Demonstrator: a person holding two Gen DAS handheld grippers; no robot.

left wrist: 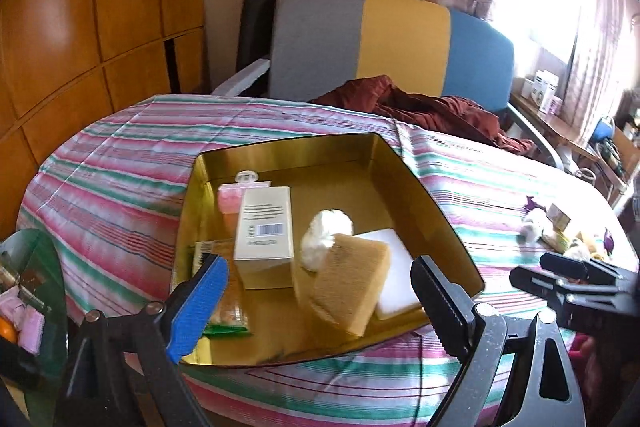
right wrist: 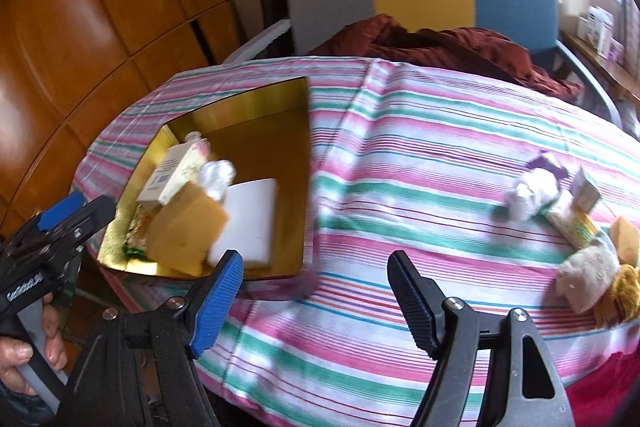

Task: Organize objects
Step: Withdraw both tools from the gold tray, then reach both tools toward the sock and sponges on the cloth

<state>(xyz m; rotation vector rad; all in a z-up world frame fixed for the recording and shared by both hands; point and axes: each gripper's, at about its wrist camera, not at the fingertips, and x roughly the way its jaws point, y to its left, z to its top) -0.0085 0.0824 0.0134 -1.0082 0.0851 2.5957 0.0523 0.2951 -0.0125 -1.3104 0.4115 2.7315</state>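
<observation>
Both claws hang spread and empty over the striped tablecloth (right wrist: 400, 155).
Left gripper (left wrist: 320, 291) hovers above the gold box (left wrist: 448, 223) holding a sponge (left wrist: 352, 283); right gripper (right wrist: 316, 291) hangs between box and loose toys (right wrist: 532, 193).

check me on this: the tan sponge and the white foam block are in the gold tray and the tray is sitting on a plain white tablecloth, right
Not quite. The tan sponge and white foam block are in the gold tray, but the tablecloth is striped pink, green and white, not plain white. The left wrist view shows it.
</observation>
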